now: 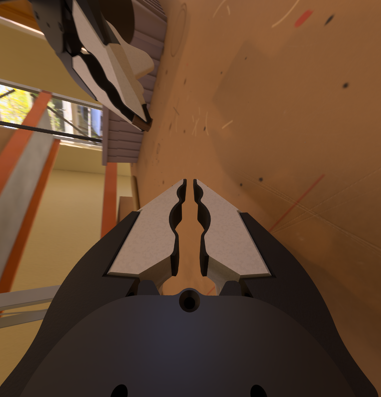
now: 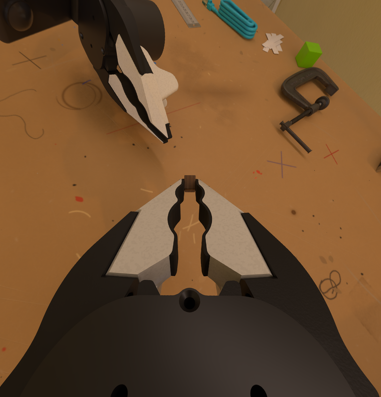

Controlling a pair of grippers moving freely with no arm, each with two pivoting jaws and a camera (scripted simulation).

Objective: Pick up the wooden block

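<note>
One broad bench [image 2: 228, 133] is filling the right wrist view, scuffed and speckled with paint, and it is carrying the clutter at its far side: a dark C-clamp [image 2: 307, 96], a coiled teal cable [image 2: 237, 21], a green cube [image 2: 308, 54], a metal ruler [image 2: 186, 14] and a scrap of pale tape [image 2: 272, 44].

Next in size, the right tool [image 2: 189, 185] is reaching forward with its fingers drawn nearly together, and it is pinching the wooden block [image 2: 189, 182] right at the fingertips. The left tool [image 2: 167, 136] is hanging beyond and to the left, tips angled down toward the bench, jaws nearly closed with only a thin gap and nothing between them; its own view is confirming that empty slit.

Now the little block itself: small, dark brown, sitting dead ahead of the right tool on its centre line. In the left wrist view the same block [image 1: 142, 125] is showing as a short brown piece poking out past the tips of the right tool, clear of the bench there, so it is looking lifted to me. Its long axis is appearing to run along the fingers and out past the tips, though it is too small to call with confidence. Only the tip pads are holding it, so I am judging the grip shallow. The right tool is plainly nearer; the left is standing apart from the block.
</note>
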